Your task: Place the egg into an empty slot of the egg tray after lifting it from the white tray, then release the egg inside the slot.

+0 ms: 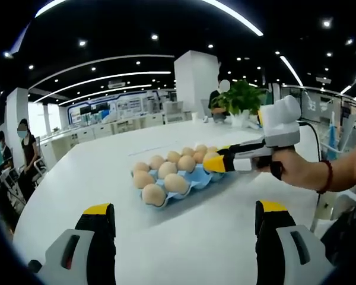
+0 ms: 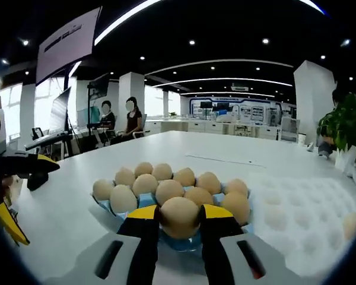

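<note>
Gripping the egg (image 2: 179, 217), the right tongs (image 2: 179, 221) hang just over the egg tray's (image 2: 102, 203) near edge; left tongs (image 1: 184, 217) released, well back

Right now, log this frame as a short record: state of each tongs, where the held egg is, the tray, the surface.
right tongs: shut on an egg, over the near edge of the blue egg tray
left tongs: open, holding nothing, back from the tray
blue egg tray: mostly filled with brown eggs
white tray: beside the blue tray, one egg left at its far edge
surface: white table
release: not yet done
</note>
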Demonstrator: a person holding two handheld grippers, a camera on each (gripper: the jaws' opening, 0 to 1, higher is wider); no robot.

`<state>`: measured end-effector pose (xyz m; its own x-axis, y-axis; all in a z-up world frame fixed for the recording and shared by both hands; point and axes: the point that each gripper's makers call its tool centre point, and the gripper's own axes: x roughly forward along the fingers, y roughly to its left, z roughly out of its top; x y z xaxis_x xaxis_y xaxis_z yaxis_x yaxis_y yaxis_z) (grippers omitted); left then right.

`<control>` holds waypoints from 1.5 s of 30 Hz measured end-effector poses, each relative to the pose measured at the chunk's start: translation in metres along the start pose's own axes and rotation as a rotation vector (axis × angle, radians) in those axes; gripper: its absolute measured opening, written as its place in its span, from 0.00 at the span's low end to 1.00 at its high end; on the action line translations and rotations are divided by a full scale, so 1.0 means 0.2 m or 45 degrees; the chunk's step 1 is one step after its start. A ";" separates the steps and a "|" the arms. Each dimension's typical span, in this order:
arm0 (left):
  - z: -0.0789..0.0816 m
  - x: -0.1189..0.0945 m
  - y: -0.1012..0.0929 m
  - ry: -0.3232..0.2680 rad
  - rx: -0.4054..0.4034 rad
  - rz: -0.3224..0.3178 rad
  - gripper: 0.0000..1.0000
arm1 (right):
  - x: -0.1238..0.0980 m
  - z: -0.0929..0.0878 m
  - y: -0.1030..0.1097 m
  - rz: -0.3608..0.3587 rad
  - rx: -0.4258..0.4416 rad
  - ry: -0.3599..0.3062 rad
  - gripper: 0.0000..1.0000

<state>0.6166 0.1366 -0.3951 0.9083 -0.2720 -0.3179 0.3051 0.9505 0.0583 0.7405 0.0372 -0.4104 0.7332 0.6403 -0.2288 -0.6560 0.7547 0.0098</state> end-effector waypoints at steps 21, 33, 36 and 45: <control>-0.01 0.03 0.06 0.012 -0.005 -0.009 1.00 | 0.12 -0.02 0.19 0.104 -0.095 0.001 0.28; -0.04 0.04 0.09 0.027 -0.021 -0.003 1.00 | 0.14 -0.03 0.19 0.105 -0.084 -0.008 0.28; -0.03 0.04 0.08 0.022 -0.022 -0.004 1.00 | 0.14 -0.03 0.19 0.109 -0.085 -0.012 0.29; -0.03 0.02 0.06 0.025 -0.020 -0.007 1.00 | 0.15 -0.03 0.18 0.116 -0.088 -0.021 0.32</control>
<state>0.6221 0.1470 -0.4023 0.9010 -0.2741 -0.3363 0.3050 0.9514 0.0417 0.7381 0.0832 -0.4227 0.6722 0.7088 -0.2137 -0.7307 0.6816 -0.0377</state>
